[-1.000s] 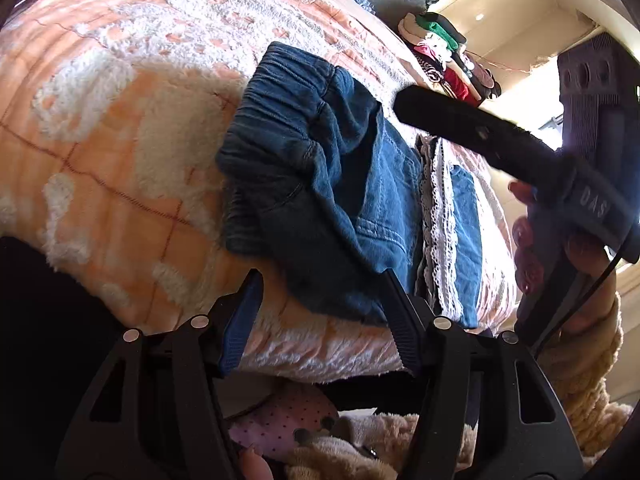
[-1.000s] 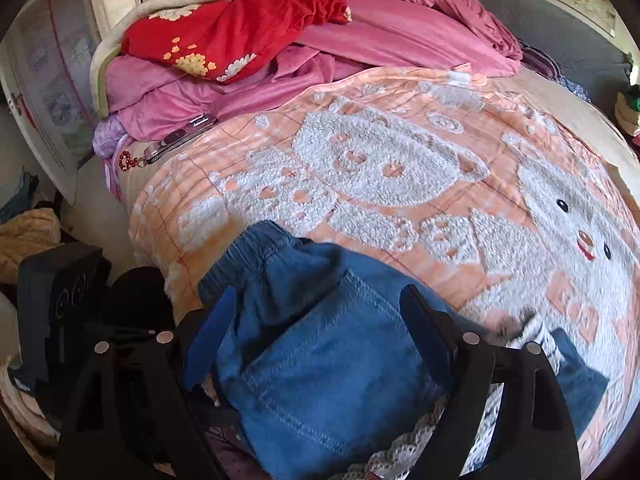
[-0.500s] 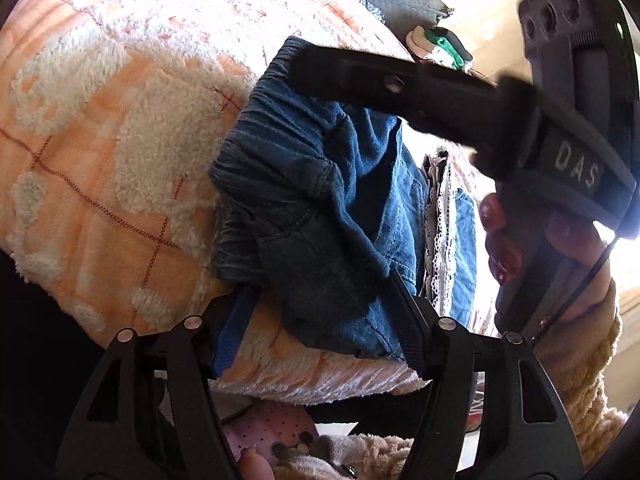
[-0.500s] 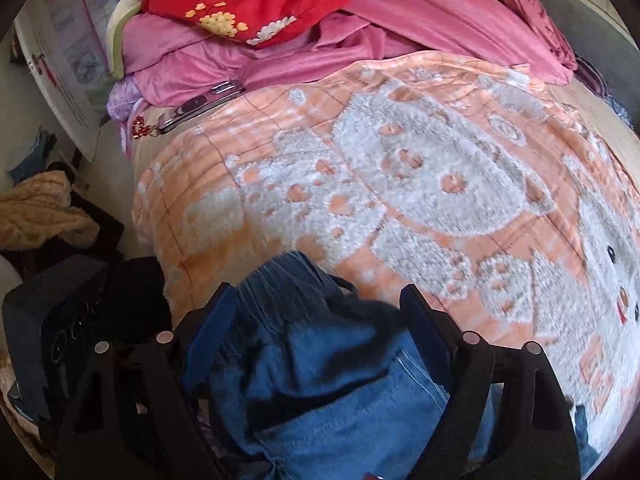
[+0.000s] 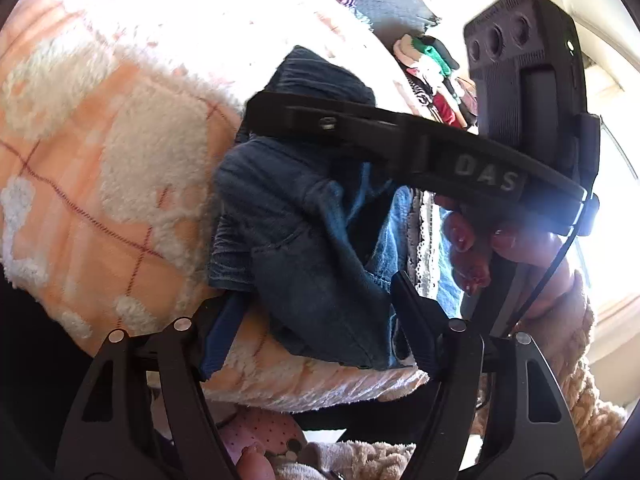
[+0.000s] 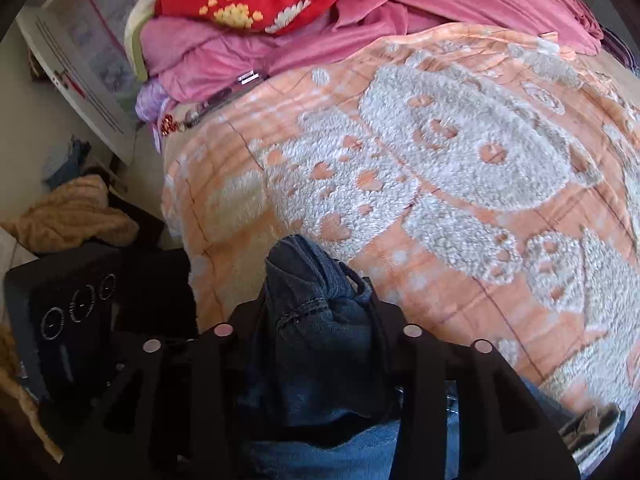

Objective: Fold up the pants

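we see the denim pants (image 5: 304, 240) bunched at the near edge of the bed, lying on the peach fleece blanket (image 6: 460, 184). the right gripper (image 6: 316, 312) has just been closing and now pinches a thick fold of the waistband between its narrowed jaws. in the left wrist view that tool reaches across the heap from the right, held by a hand (image 5: 500, 248). the left gripper (image 5: 320, 320) has been opening; its jaws stand wide on either side of the lower hem, and we cannot tell whether either finger touches it. pink bedding (image 6: 360, 40) lies beyond.
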Demonstrator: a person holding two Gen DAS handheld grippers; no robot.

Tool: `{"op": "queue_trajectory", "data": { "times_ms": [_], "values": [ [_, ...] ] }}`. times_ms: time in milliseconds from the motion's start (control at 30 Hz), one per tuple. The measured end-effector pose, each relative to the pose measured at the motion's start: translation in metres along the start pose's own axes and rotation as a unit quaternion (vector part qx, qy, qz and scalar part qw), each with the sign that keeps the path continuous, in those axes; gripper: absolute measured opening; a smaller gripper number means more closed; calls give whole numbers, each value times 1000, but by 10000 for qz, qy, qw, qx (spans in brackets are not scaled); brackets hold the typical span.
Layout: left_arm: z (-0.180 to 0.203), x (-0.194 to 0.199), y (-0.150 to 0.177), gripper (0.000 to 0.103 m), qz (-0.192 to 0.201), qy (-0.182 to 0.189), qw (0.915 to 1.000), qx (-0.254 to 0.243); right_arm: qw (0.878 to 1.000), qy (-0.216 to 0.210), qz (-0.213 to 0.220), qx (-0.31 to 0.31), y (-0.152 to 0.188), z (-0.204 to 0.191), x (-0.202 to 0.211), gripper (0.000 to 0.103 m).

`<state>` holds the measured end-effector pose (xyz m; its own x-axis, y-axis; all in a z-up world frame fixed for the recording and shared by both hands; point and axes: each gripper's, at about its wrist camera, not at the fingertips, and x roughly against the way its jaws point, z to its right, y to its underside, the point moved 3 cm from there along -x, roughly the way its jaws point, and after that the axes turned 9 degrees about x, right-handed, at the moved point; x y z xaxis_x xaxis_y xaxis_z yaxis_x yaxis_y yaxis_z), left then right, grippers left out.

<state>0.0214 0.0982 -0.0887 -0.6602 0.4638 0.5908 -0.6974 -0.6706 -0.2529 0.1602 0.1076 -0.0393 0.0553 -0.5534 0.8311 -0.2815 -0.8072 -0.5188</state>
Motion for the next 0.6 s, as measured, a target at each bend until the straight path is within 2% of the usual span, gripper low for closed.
{"op": "queue_trajectory", "data": {
  "times_ms": [300,600],
  "values": [
    [36,12,9,64,177,292,9990,-303,9972,49,727,-164,15,3,63,37],
    [83,0,15,64,94,315,9967,-740,9903,153,1254,-570,52,28,116,37]
  ]
}}
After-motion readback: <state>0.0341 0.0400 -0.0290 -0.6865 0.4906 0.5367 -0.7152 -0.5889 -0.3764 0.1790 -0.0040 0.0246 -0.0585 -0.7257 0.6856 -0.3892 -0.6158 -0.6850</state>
